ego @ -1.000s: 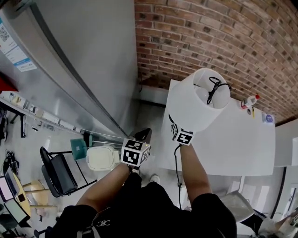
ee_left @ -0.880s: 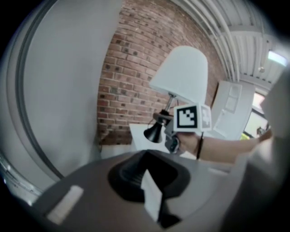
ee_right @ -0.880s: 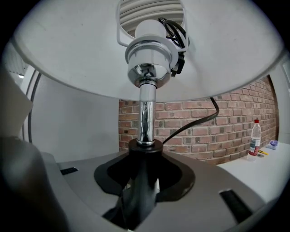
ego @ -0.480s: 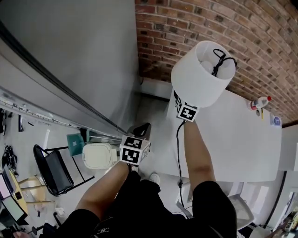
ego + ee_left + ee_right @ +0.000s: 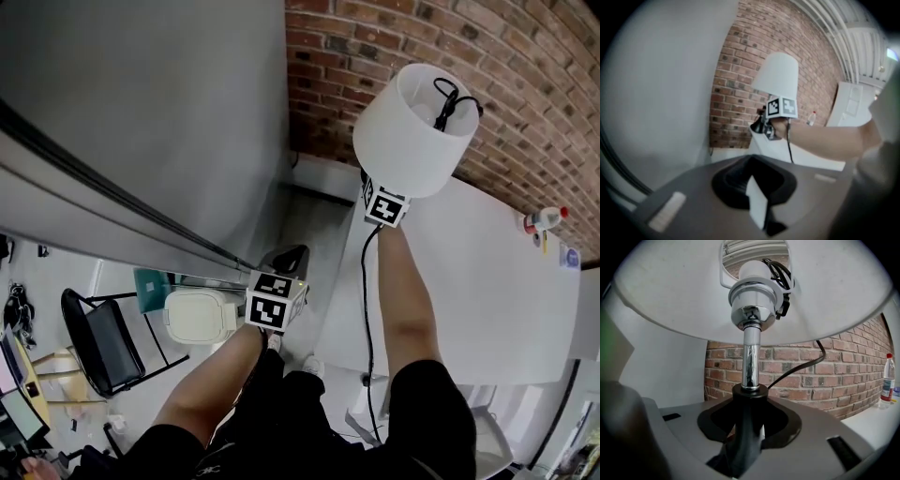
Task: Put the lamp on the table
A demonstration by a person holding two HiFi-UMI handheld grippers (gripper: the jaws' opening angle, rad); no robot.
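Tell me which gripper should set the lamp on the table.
Right. The right gripper grips the lamp by its stem, close to the table; the left gripper hangs low, empty, away from it.

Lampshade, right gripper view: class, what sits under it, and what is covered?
Under the lampshade: chrome socket and stem, then the black base clamped in the right gripper. The base's foot is hidden.

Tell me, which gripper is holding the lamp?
The right gripper, up by the brick wall, grips the lamp by its dark stem under the white shade. The left gripper hangs lower and holds nothing.
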